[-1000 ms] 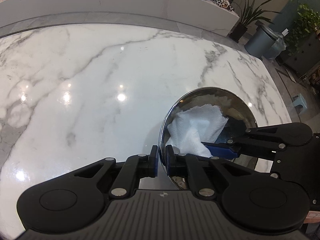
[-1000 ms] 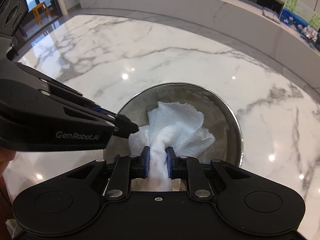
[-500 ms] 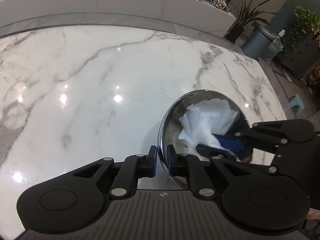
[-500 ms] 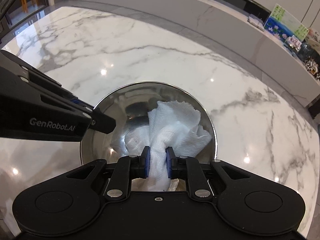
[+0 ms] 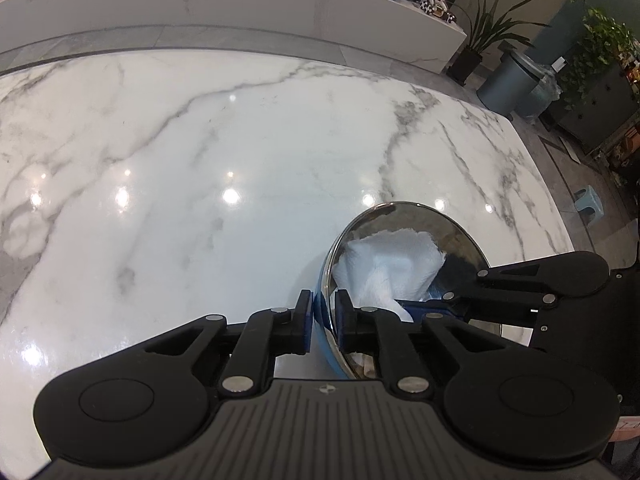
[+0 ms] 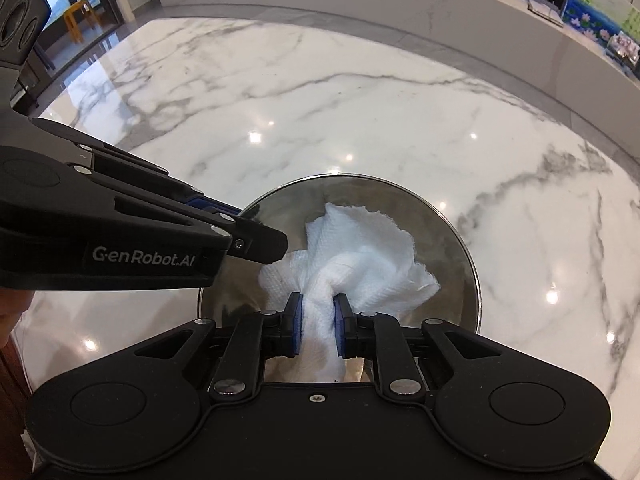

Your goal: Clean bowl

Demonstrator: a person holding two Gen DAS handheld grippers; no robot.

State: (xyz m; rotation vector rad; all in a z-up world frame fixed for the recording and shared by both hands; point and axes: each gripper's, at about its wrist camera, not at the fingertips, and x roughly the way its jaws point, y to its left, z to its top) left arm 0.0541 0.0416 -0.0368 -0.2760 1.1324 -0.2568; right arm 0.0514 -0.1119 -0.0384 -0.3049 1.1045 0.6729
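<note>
White marble desk (image 5: pixel 200 152), glossy, long counter behind. My view, both wrists: steel bowl (image 6: pixel 460 240) on desk near my edge, tilted toward right side. I judge it light, rigid, slick when polished; thin rim is best hold. Left gripper (image 5: pixel 322 326): fingers pinching that rim, one pad outside, one inside. Paper towel (image 6: pixel 360 264) bunched inside bowl, soft, tears easily when wet. Right gripper (image 6: pixel 318 320): fingers pinching towel's gathered neck, wad pressed against inner wall. Wipe under way, I judge.
</note>
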